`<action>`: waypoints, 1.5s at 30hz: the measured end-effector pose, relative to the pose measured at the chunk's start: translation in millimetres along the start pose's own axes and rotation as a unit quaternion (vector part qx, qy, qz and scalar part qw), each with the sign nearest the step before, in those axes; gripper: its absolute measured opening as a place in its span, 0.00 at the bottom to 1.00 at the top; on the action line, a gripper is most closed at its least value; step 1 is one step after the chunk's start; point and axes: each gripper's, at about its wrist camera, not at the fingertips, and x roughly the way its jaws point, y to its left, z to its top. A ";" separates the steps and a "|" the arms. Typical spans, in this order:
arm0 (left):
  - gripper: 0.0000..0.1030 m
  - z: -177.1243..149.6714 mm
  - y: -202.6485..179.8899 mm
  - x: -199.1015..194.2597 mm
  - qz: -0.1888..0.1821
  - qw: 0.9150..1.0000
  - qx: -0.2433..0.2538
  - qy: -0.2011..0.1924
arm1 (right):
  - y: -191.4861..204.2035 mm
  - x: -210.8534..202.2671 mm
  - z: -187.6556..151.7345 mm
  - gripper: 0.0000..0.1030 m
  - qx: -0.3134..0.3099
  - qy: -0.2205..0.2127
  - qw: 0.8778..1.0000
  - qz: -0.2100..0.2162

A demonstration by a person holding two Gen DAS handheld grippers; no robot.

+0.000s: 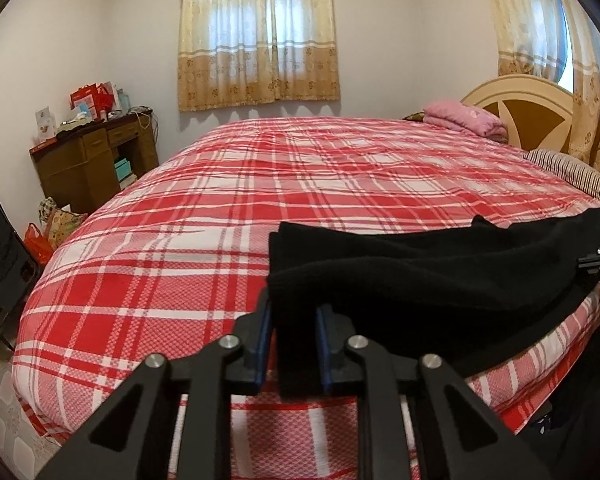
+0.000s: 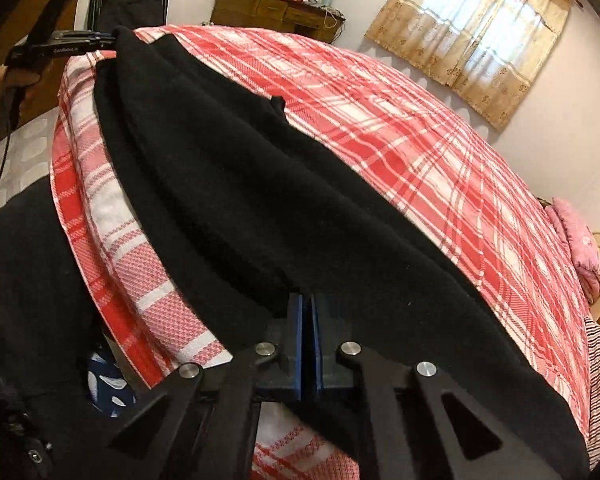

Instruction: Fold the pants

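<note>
Right, both grippers are clamped on cloth. On the left gripper (image 1: 291, 344) the blue pads (image 1: 263, 340) pinch a strip of black fabric that hangs straight down between them. On the right gripper (image 2: 309, 344) the blue pads (image 2: 298, 344) are pressed nearly together, with dark fabric bunched at their tips, so it looks like a firm hold.

Between them the black pants (image 2: 260, 184) stretch as one long band along the near edge of the bed (image 1: 180, 220), already doubled lengthwise by the look of it, with one layer stepped over another. The long axis runs from one gripper to the other, each at an end, so neither is nearer to the middle.

Next, I'd judge, one end has to travel along that axis to meet the other. Beyond the pants the red plaid cover lies bare all the way to the pink blanket (image 1: 464, 118) by the headboard, plenty of room. The near side is tight: the band sits right at the mattress edge, and a slack end could slide off.
</note>
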 end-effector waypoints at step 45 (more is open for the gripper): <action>0.47 60.6 -198.5 20.0 -0.200 0.970 0.138 0.030 | -135.6 -72.5 -104.2 0.38 0.306 0.003 0.950 -0.068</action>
